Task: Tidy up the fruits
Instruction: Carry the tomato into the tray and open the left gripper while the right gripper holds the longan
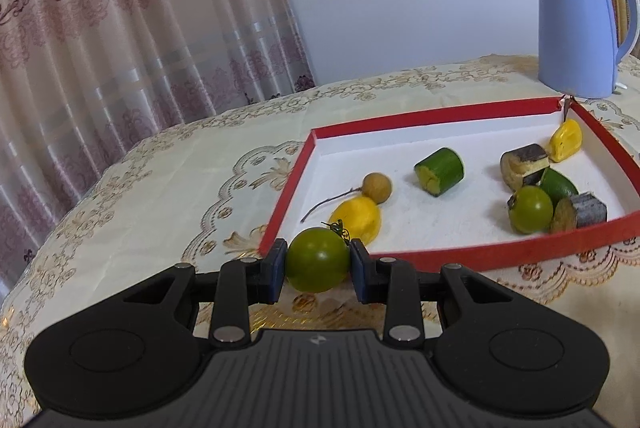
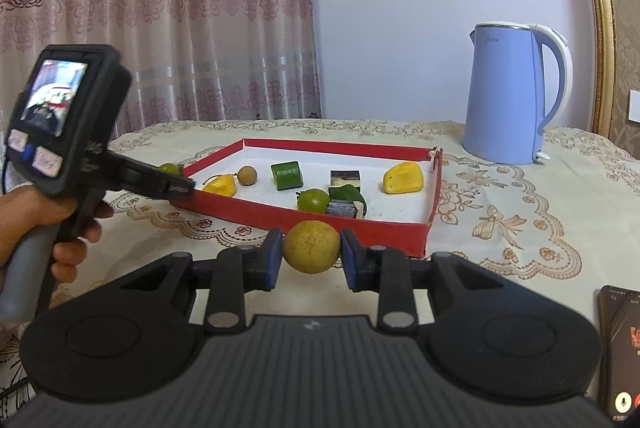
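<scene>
At about 9 o'clock in the right wrist view, a person's hand (image 2: pixel 44 224) grips the handle of the left tool (image 1: pixel 319 264), whose small screen glows above the grip. In its own view that tool is clamped on a green tomato (image 1: pixel 318 259), the blue pads pressing both sides, a dried stem at the fruit's 1 o'clock. The tomato hangs just outside the near left corner of the red-walled tray (image 1: pixel 440 257), which lies on the worktop (image 1: pixel 160 196) under a cream patterned cloth.

Inside the tray, at its 8 o'clock corner, a yellow piece (image 1: pixel 358 218) touches a small tan round fruit (image 1: pixel 377 187) with a thin twig. Toward the middle lies a green cylinder chunk (image 1: pixel 439 171) with a yellow cut face. At 4 o'clock a cluster sits close together: a second green tomato (image 1: pixel 530 209), two dark-skinned chunks (image 1: pixel 524 164), a green wedge between them, and another yellow piece (image 1: pixel 565 140) at the far right corner.

The right tool (image 2: pixel 311 252) is closed on a tan round fruit (image 2: pixel 311 247), held just in front of the tray's near wall, at 6 o'clock from the cluster.

A blue kettle (image 2: pixel 508 96) stands beyond the tray at 1 o'clock, well apart from the fruit. A phone (image 2: pixel 620 352) with a lit screen lies at the worktop's 4 o'clock edge. A patterned curtain (image 2: pixel 160 20) hangs behind.
</scene>
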Demonstrator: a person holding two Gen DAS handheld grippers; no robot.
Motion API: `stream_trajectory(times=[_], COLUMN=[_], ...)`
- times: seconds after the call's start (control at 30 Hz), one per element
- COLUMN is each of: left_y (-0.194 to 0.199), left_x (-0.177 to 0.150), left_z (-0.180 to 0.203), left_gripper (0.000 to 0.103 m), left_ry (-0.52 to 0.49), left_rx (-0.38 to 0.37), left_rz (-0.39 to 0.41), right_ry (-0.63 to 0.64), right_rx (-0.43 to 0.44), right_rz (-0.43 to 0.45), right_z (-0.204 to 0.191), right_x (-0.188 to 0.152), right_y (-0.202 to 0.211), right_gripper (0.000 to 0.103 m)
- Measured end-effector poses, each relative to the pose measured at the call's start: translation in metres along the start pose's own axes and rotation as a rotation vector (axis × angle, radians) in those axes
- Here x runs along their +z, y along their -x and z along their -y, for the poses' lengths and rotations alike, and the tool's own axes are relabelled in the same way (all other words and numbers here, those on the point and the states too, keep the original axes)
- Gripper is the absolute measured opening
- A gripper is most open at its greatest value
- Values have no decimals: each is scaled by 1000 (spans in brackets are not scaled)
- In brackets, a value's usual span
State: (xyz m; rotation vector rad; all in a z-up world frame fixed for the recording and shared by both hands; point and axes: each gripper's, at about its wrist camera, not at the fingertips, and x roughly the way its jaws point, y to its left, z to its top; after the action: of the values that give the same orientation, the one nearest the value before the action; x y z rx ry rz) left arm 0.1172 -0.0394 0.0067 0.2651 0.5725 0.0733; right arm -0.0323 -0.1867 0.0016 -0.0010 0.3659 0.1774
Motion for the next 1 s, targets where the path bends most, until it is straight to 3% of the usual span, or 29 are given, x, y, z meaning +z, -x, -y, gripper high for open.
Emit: stream_trajectory(times=[1.0], left_y=[-67], left_x=[50], left_z=[51], left_gripper=[33], left_ry=[-97], left_rx=[23], left_rz=[-26], right_ry=[-18], right_rx=[9], right_rz=[-4], right_z=[5], right_x=[-4], right_y=[-1], right_gripper=[29])
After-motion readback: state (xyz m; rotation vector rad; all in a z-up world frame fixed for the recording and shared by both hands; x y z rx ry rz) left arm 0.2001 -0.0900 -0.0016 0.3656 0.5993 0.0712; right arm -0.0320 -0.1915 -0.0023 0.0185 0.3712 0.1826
